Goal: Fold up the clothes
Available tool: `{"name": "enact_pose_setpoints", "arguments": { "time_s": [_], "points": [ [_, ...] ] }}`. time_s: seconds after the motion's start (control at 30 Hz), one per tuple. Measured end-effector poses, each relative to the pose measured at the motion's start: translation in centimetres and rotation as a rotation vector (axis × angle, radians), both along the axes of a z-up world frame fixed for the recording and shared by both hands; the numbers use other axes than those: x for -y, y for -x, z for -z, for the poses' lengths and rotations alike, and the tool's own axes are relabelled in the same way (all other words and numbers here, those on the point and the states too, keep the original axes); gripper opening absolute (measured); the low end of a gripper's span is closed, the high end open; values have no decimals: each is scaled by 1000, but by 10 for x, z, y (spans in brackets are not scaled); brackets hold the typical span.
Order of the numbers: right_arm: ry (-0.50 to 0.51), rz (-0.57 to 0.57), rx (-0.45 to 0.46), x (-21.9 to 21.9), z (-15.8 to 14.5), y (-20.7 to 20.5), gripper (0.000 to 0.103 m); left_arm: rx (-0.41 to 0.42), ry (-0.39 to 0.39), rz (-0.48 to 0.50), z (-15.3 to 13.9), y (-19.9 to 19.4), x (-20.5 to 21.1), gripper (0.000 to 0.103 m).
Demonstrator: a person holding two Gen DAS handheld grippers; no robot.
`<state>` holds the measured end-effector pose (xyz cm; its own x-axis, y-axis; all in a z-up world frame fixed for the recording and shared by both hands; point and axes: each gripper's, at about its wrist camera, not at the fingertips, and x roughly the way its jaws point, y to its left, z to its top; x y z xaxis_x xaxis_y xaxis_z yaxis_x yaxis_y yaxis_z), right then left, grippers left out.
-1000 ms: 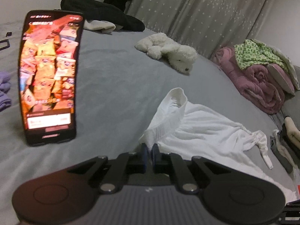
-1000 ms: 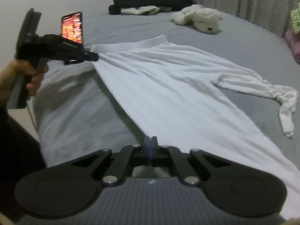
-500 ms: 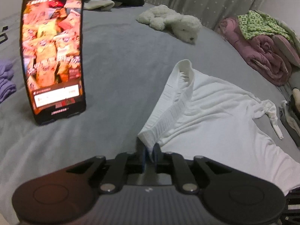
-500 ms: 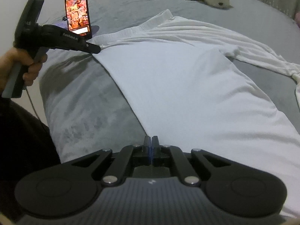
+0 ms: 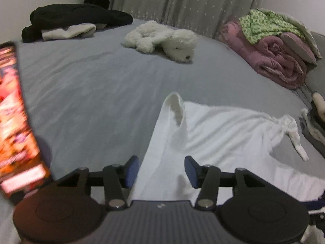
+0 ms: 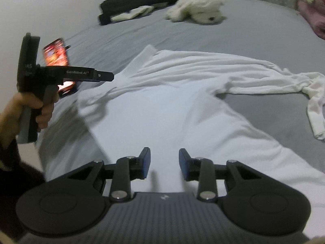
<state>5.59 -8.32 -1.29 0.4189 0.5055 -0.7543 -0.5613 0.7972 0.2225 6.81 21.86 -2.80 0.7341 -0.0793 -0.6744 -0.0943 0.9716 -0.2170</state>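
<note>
- Grey bed sheet [image 5: 97,93] carries your white long-sleeved top [image 6: 154,118], its long axis running away to the right.
- Your left gripper [image 5: 161,170] and right gripper [image 6: 164,163] have just been opening, cloth loose between unpressed pads.
- Left sits nearer the ribbed hem.

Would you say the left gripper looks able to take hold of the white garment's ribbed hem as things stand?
Probably yes. The left gripper has just been opening, and the white garment lies between its fingers unpinched, with nothing over the ribbed hem.

White garment [image 6: 154,109], grey bedsheet [image 5: 97,93]
</note>
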Motion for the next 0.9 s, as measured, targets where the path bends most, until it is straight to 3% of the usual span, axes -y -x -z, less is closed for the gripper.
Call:
{"name": "enact_pose_setpoints", "arguments": {
  "time_s": [0.33, 0.53, 0.67, 0.9],
  "points": [
    [9, 139, -2, 14, 10, -30, 35, -34, 15, 2, 10, -56, 6, 57],
    [-6, 163, 8, 27, 4, -42, 35, -40, 110, -11, 8, -76, -6, 55],
    [-15, 201, 32, 35, -9, -68, 35, -40, 109, 7, 0, -91, -7, 55],
    [8, 247, 106, 36, -26, -129, 35, 1, 148, -16, 11, -102, -12, 51]
  ]
}}
